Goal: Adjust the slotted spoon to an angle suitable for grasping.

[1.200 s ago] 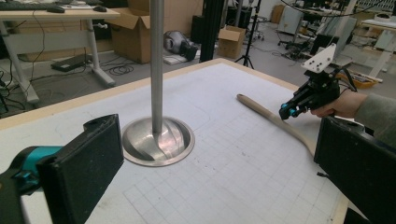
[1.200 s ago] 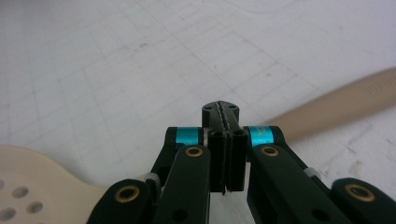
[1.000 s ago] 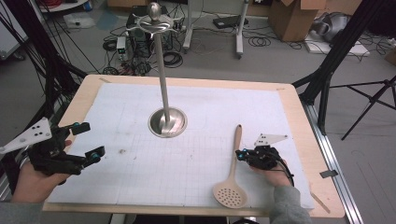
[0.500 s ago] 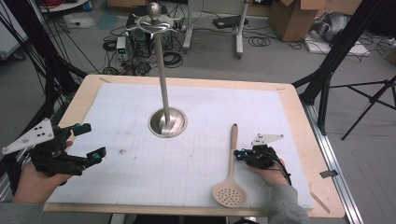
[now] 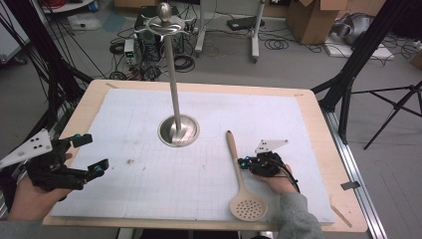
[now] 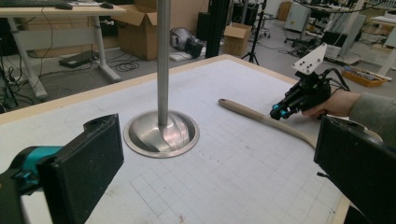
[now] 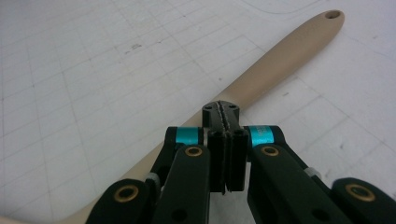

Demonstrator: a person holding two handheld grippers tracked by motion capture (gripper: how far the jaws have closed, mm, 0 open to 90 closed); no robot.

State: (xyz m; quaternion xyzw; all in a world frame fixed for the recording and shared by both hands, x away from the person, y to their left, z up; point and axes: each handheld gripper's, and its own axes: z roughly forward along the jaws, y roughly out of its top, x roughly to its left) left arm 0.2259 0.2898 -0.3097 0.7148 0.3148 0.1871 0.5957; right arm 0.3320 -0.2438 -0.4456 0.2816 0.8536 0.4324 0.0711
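Observation:
A beige slotted spoon (image 5: 238, 172) lies flat on the white mat, its perforated head (image 5: 248, 206) near the front edge and its handle pointing away. My right gripper (image 5: 243, 163) is shut and empty, its tips resting against the right side of the handle's middle (image 7: 261, 70). In the right gripper view the closed tips (image 7: 222, 110) sit just over the handle. My left gripper (image 5: 92, 155) hovers open at the mat's left edge, nothing between its jaws. From the left gripper view (image 6: 219, 172) I see the spoon (image 6: 261, 120) and the right gripper (image 6: 279, 110) beyond.
A tall metal stand with a round base (image 5: 178, 131) and a hooked top (image 5: 164, 22) rises from the mat's middle, left of the spoon. The wooden table edge (image 5: 318, 124) frames the mat. Cables, boxes and tripod legs crowd the floor behind.
My right gripper has slid left against the spoon handle, and the handle's far end has swung left toward the stand. The left gripper has stayed put.

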